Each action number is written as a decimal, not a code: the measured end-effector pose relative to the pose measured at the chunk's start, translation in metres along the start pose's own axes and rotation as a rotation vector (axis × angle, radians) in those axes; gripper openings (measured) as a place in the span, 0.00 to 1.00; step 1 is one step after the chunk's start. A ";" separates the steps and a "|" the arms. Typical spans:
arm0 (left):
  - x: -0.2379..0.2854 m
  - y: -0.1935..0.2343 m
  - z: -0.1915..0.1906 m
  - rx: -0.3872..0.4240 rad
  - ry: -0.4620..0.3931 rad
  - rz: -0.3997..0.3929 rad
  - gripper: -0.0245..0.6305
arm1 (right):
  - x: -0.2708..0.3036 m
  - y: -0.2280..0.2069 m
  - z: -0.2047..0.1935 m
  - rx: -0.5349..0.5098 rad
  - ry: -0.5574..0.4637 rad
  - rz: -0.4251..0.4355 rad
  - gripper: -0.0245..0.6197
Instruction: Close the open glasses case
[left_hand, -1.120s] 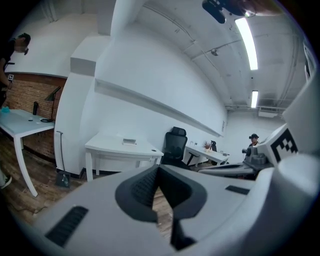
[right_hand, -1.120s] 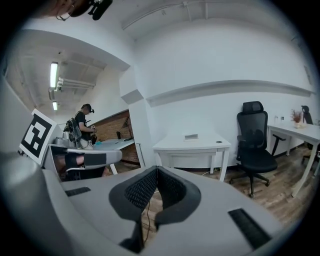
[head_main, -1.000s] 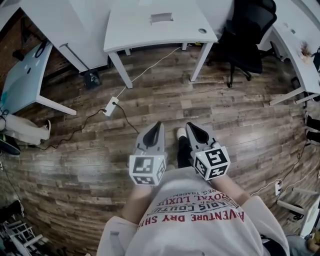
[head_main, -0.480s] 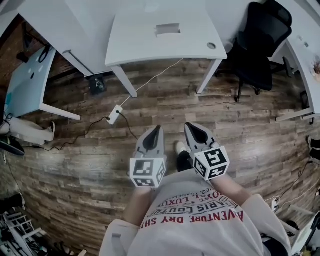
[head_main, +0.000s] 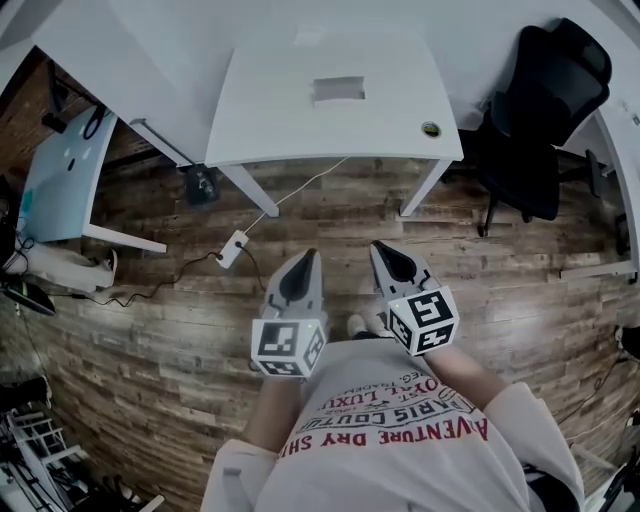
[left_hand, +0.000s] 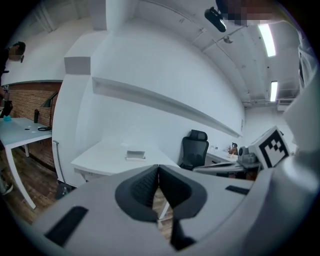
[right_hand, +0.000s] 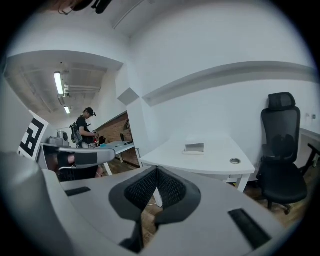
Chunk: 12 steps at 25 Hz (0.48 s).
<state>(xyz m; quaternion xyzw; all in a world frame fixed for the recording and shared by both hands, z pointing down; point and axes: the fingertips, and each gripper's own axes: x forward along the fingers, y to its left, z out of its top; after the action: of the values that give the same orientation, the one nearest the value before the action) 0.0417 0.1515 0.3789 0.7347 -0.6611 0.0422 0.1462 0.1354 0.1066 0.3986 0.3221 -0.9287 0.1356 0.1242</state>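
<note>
A pale open glasses case (head_main: 338, 90) lies on the white desk (head_main: 270, 110) ahead of me; it also shows as a small box, the case (left_hand: 135, 155) in the left gripper view and the case (right_hand: 194, 148) in the right gripper view. My left gripper (head_main: 308, 256) and right gripper (head_main: 379, 250) are held close to my chest over the wooden floor, well short of the desk. Both are shut with nothing between the jaws, as seen at the left gripper (left_hand: 158, 167) and the right gripper (right_hand: 156, 169).
A black office chair (head_main: 545, 110) stands right of the desk. A cable and power strip (head_main: 232, 248) lie on the floor under it. A light blue table (head_main: 55, 175) is at the left. A person (right_hand: 86, 126) stands far off in the right gripper view.
The desk and case have drawn nearer and lower in the head view as I moved toward them. Both grippers stayed shut in front of my chest.
</note>
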 end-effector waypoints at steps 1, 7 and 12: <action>0.008 0.001 0.001 0.000 0.004 -0.002 0.04 | 0.005 -0.008 0.001 0.001 0.002 -0.009 0.06; 0.066 0.012 0.011 -0.006 0.016 -0.051 0.04 | 0.035 -0.049 0.017 -0.004 0.001 -0.049 0.06; 0.132 0.026 0.019 0.032 0.035 -0.116 0.04 | 0.079 -0.094 0.025 0.047 0.005 -0.104 0.06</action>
<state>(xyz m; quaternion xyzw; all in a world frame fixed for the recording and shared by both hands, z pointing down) 0.0294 0.0174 0.3987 0.7732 -0.6140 0.0568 0.1481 0.1315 -0.0175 0.4162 0.3723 -0.9070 0.1516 0.1256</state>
